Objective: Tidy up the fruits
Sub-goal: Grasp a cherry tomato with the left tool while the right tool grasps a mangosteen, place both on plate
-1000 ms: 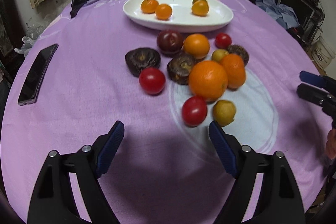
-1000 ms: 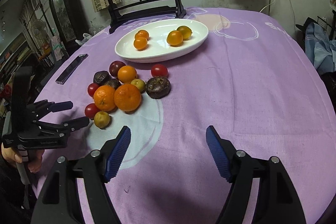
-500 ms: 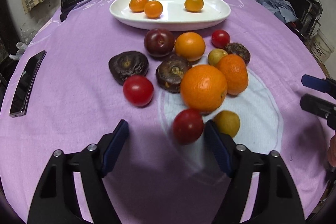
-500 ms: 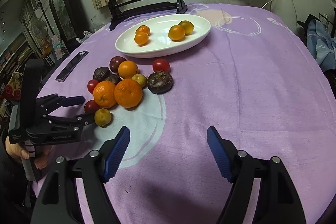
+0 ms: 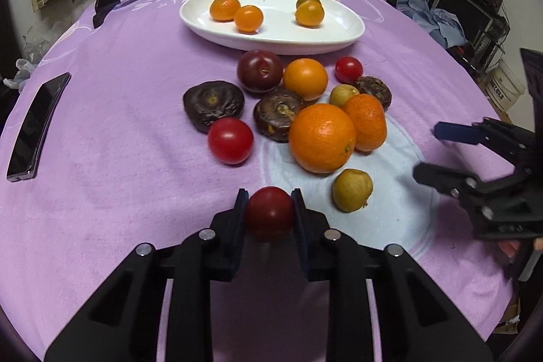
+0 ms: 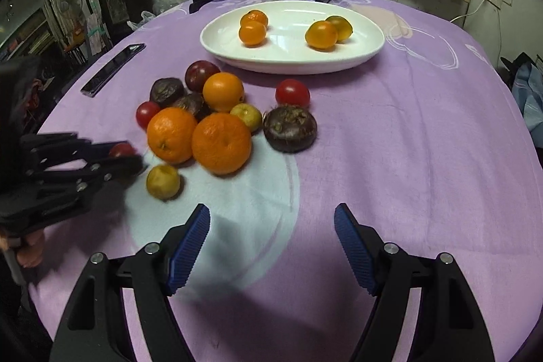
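My left gripper (image 5: 269, 212) has just closed on a red tomato (image 5: 269, 209) near the table's (image 5: 101, 175) front edge. The fruit pile (image 5: 305, 111) lies mid-table, the white plate (image 5: 339, 33) toward the far edge. My right gripper (image 5: 437, 155) hangs open at the right edge.

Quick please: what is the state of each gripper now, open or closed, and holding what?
Left gripper: jaws have just closed on a red tomato.
Right gripper: open, holding nothing.

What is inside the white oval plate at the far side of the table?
The white plate holds four small orange fruits, in two pairs. Each rear fruit is partly covered by the front one.
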Available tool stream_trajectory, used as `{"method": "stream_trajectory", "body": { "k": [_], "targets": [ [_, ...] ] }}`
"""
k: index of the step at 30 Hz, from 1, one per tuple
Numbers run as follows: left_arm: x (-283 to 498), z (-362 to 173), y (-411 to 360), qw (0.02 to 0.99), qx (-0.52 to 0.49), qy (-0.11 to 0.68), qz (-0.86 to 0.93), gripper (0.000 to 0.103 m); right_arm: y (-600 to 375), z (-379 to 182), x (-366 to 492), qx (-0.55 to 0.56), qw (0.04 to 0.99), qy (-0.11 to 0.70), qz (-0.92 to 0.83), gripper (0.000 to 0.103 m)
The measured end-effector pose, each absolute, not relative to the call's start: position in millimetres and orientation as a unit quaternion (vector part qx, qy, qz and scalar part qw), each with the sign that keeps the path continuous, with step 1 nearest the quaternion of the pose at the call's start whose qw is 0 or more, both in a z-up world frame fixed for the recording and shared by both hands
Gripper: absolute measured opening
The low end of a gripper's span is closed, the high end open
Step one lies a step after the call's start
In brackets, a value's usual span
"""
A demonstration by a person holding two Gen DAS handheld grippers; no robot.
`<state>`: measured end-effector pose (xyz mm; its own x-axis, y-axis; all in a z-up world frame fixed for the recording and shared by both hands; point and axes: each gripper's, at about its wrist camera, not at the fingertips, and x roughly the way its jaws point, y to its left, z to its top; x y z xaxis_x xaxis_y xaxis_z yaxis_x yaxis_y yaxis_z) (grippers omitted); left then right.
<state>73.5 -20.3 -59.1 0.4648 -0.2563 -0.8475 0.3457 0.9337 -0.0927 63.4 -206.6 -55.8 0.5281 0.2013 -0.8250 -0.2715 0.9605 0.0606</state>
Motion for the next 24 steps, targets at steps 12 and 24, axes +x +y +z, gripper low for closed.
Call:
{"method": "stream_trajectory", "body": {
  "k": [12,24],
  "targets": [
    [70.6,-51.3,-4.1,0.86,0.025,0.48,-0.169,0.025,-200.5,-65.8,109.3,-0.074,0.865,0.483,0.111,0.06],
    [70.1,-38.9,-0.8,0.866,0.023,0.474,-0.16,0.025,-207.1,-58.9,120.4,-0.037,0.873,0.473,0.109,0.042]
  ]
}}
